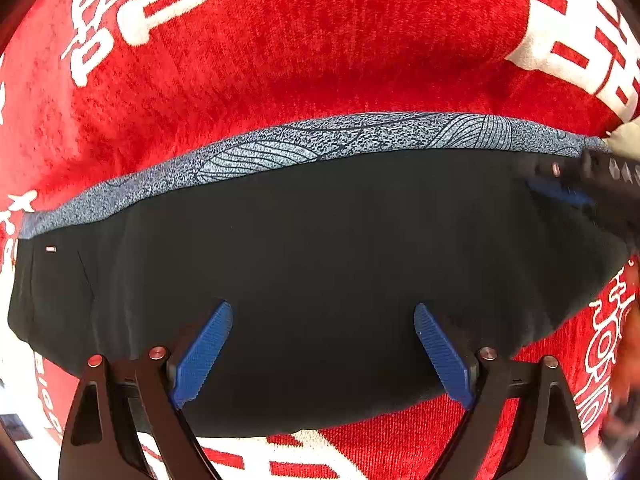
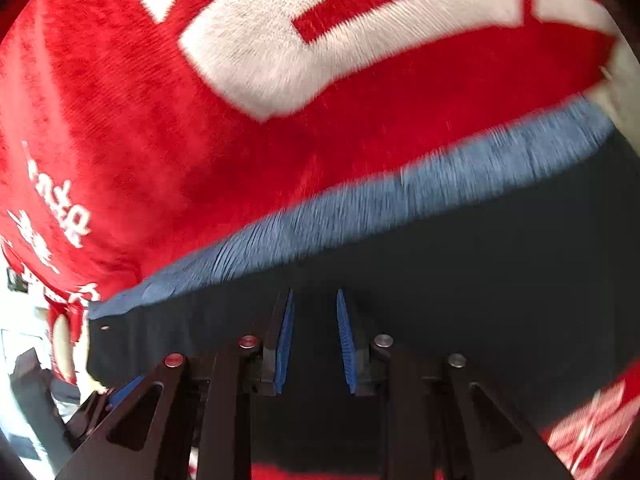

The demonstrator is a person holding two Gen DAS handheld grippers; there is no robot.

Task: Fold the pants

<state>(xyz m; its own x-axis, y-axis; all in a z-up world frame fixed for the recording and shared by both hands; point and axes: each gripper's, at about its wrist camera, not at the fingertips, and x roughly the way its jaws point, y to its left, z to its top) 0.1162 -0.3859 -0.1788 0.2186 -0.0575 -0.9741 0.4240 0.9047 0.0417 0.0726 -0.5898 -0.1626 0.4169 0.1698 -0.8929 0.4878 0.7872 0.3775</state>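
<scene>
Left gripper point(image 1: 323, 350): jaws spread wide, blue ribbed pads point(image 1: 204, 354) angled outward, nothing between them; they hover over the near part of the dark navy folded pants point(image 1: 312, 248), contact with the cloth not clear. Right gripper point(image 2: 314, 340): jaws parted by a narrow gap, its blue pads point(image 2: 285, 344) nearly parallel, dark cloth showing in the gap; whether they pinch it, cannot tell, the right wrist view is motion-blurred. The pants lie as a flat, wide bundle on a red plush cloth with large white characters point(image 1: 320, 40), which covers the surface beneath. Long axis runs left to right across the left wrist view, crosswise to the fingers of both grippers. A blue-grey speckled band with fine leaf-line print point(image 1: 320, 136) edges the far long side of the bundle; in the right wrist view the same band point(image 2: 360, 208) runs diagonally, rising to the right. A small pale tag point(image 1: 51, 249) sits near the left end of the pants. The right gripper appears blurred at the right end point(image 1: 592, 184) of the bundle, over the band.
</scene>
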